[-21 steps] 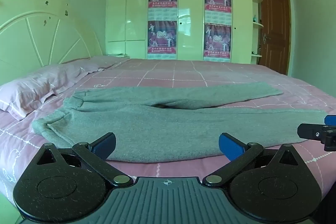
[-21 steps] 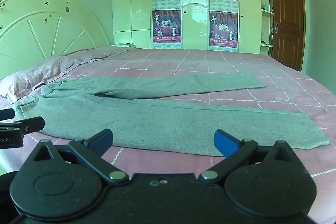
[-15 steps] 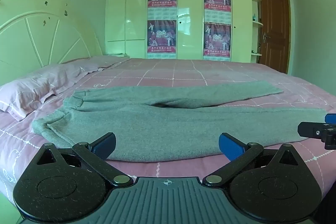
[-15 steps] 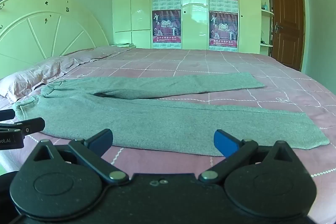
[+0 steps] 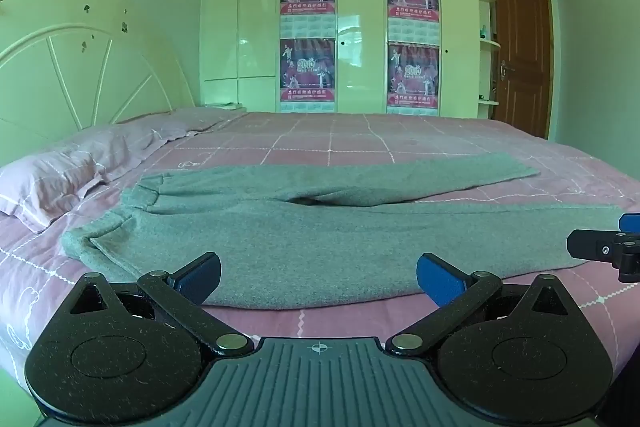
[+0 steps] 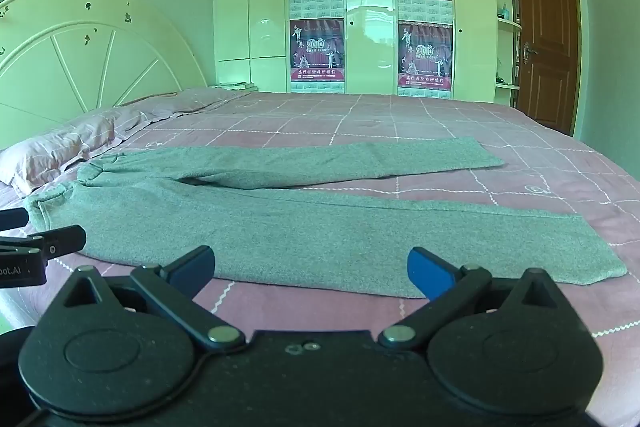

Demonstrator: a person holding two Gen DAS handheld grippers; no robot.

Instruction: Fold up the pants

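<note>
Grey pants (image 5: pixel 320 239) lie flat on the pink bed, waistband to the left near the pillow, both legs stretched right and spread apart; they also show in the right wrist view (image 6: pixel 320 227). My left gripper (image 5: pixel 318 277) is open and empty just in front of the near leg's edge, toward the waist end. My right gripper (image 6: pixel 310 273) is open and empty in front of the near leg, toward the cuff end. Each gripper's tip shows at the edge of the other's view.
The bed has a pink checked sheet (image 6: pixel 420 115). A pink pillow (image 5: pixel 60 179) lies at the left under a cream headboard (image 5: pixel 72 67). A white wardrobe with posters (image 5: pixel 308 27) stands behind the bed; a brown door (image 6: pixel 548 35) is at the right.
</note>
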